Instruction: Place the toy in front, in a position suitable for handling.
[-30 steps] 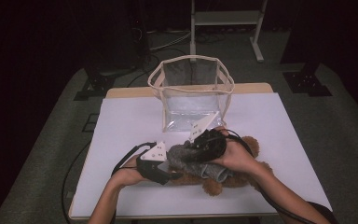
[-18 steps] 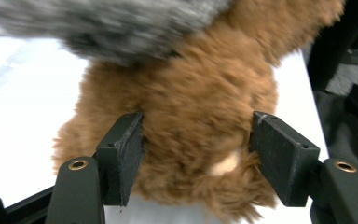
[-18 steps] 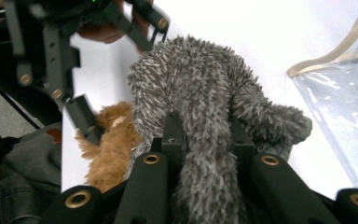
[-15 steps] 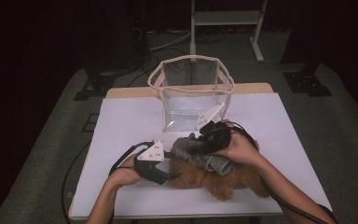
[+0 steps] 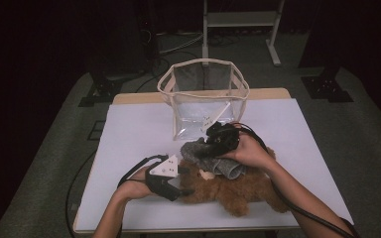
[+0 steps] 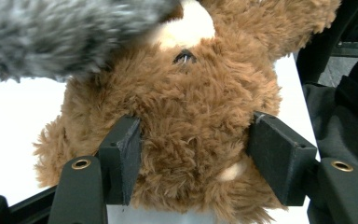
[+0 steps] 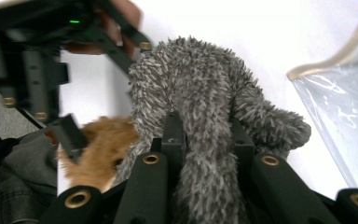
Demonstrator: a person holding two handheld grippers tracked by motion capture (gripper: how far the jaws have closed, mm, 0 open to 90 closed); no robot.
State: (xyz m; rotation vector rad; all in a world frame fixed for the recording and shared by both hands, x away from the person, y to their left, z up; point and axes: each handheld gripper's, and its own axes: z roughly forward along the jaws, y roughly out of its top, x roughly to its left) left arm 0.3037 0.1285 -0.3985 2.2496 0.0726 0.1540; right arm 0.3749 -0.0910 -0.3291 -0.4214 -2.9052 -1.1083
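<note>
Left gripper (image 6: 193, 158) jaws clamp brown plush teddy bear (image 6: 191, 107), anchoring; right gripper (image 7: 208, 140) jaws pinch grey fuzzy sock-like cloth (image 7: 200, 107). Peel gently, bear pinned.

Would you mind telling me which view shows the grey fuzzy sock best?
The right gripper view: the grey fuzzy sock runs large between its jaws. The high view shows it small over the brown teddy bear; the left gripper view catches a blurred end.
</note>
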